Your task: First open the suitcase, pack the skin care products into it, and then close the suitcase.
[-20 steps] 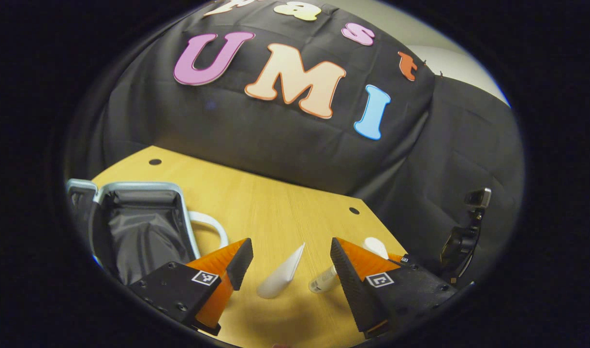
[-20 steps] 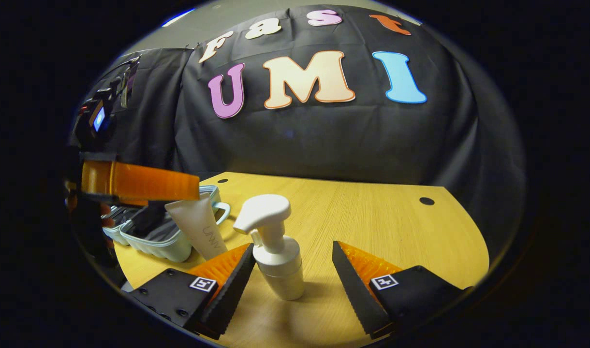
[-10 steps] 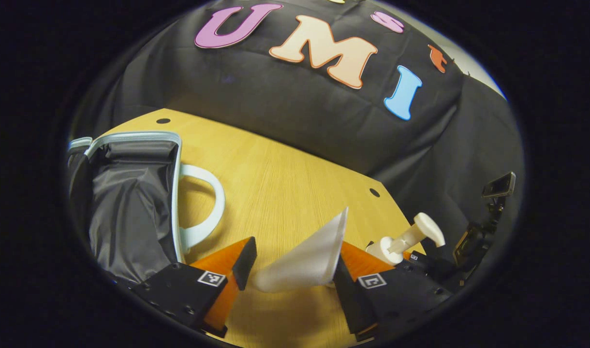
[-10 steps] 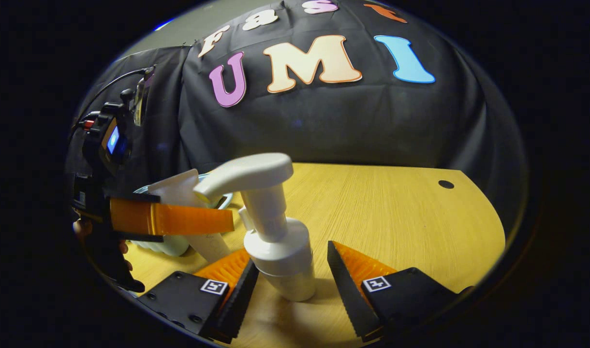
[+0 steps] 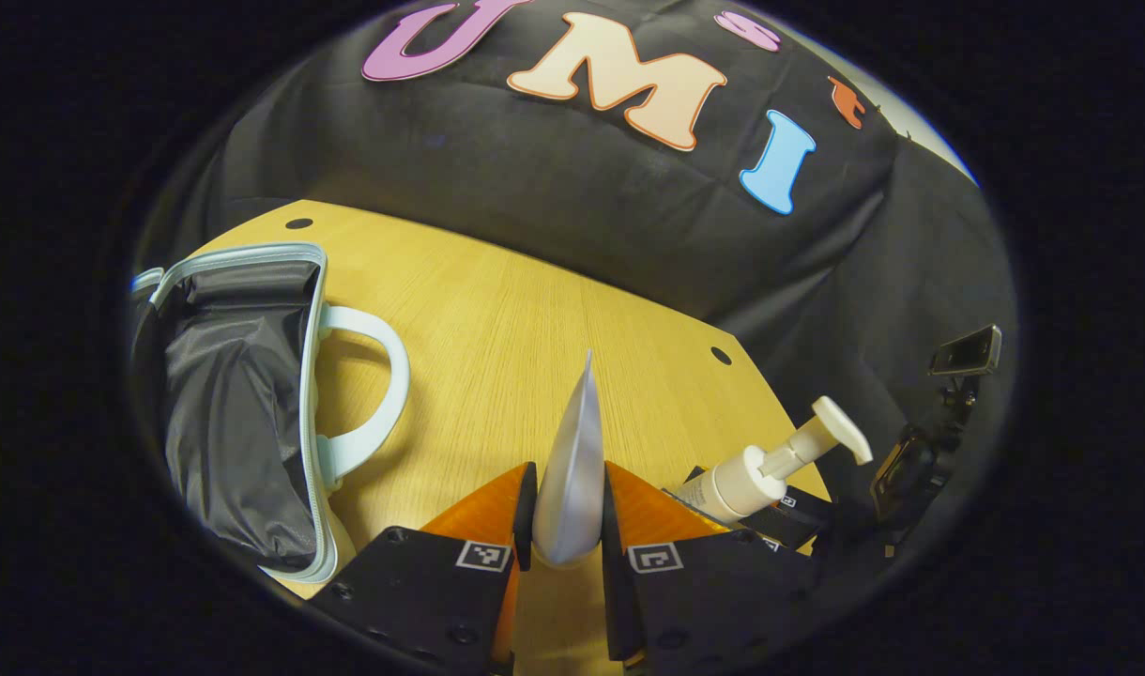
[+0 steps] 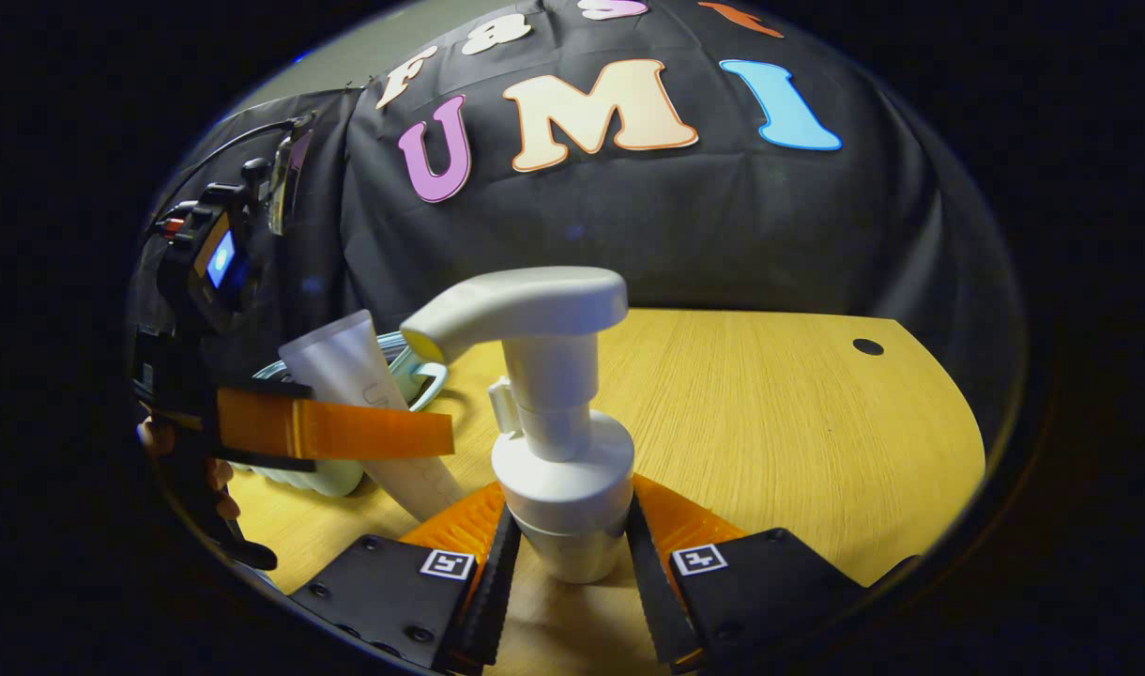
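Counter (image 5: 497, 310) is light wood-grain laminate with a rounded far edge and a few small dark round holes (image 5: 720, 356) near the rim. Black cloth wall (image 5: 554, 188) hangs right behind it, creased, draped down past the counter edge; a strip of pale room wall (image 6: 347, 47) shows above the cloth in the right gripper view.

Left tongs (image 5: 568, 512) are clamped on a white squeeze tube (image 5: 572, 460), fingers pressing both flat sides, crimped end pointing away from the camera. Open suitcase (image 5: 244, 404) sits on the counter's left side in the left gripper view, pale blue shell, dark grey lining, pale loop handle (image 5: 371, 376) facing the middle of the counter.

Right tongs (image 6: 565, 563) are closed on the body of a white pump bottle (image 6: 558, 441), upright, standing on the counter or just above it, cannot tell which; nozzle points left in that view. In the right gripper view the tube stands tilted just left of the bottle, with the suitcase behind it. In the left gripper view the bottle sits off to the right, near the counter edge.
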